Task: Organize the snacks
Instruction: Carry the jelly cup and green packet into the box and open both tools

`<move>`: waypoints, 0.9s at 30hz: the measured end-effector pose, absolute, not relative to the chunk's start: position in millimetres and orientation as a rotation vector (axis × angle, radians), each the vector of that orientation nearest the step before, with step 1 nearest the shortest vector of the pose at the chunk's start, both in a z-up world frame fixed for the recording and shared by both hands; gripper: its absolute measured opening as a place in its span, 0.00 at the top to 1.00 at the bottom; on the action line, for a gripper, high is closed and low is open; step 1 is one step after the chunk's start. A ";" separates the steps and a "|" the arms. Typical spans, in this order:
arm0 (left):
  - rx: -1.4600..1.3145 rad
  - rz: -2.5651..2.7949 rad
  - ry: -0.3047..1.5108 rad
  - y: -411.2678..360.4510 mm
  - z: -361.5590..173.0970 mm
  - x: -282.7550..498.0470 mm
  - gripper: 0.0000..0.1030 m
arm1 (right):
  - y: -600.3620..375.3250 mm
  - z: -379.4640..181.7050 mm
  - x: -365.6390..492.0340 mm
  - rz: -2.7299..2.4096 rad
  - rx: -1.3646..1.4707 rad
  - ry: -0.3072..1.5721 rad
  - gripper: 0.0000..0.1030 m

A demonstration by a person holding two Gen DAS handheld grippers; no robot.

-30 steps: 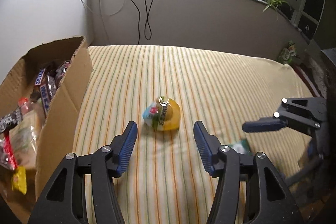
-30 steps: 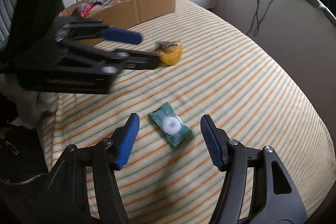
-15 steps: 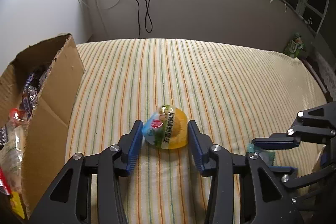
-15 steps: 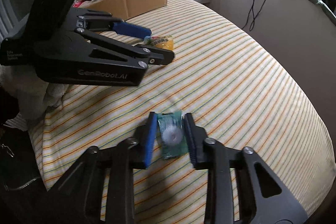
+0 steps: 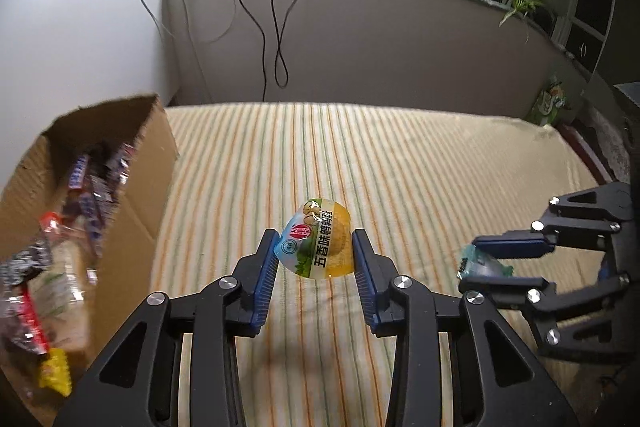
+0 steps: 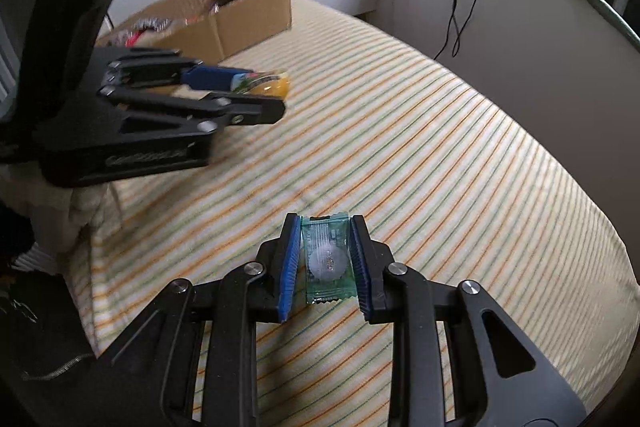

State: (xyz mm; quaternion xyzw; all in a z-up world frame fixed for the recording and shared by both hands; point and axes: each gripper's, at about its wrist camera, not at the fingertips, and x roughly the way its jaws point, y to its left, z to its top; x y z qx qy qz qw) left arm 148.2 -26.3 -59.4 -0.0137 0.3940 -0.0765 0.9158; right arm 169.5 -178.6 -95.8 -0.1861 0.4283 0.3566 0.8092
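- The left gripper (image 5: 316,259) has its 2 blue pads closing on a yellow snack cup (image 5: 320,247) with a printed film lid; the cup sits between the jaws, both pads pressing its sides, its lid end tilted toward the camera.
- Under the cup lies the striped sheet (image 5: 400,167) of a bed; whether the cup touches the sheet cannot be told.
- The right gripper (image 6: 325,259) is clamped on a small green sachet (image 6: 328,259) with a pale round piece inside; the sachet fills the narrow gap between the jaws, its crimped ends sticking out in front and behind.
- A cardboard box (image 5: 132,195) stands to the left of the left jaws, holding several wrapped snacks (image 5: 92,187).
- In the left wrist view, the right gripper appears to the right of the left jaws.
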 end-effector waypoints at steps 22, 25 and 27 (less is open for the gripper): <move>-0.073 -0.035 0.662 59.9 -5.2 97.3 0.66 | -73.8 -34.7 185.1 0.860 -0.374 0.765 0.75; -0.083 -0.013 0.657 74.0 -4.6 94.0 0.66 | -51.8 -30.9 191.6 0.869 -0.383 0.755 0.75; -0.089 0.002 0.657 83.5 -5.3 94.2 0.66 | -40.8 -29.1 196.3 0.879 -0.381 0.754 0.75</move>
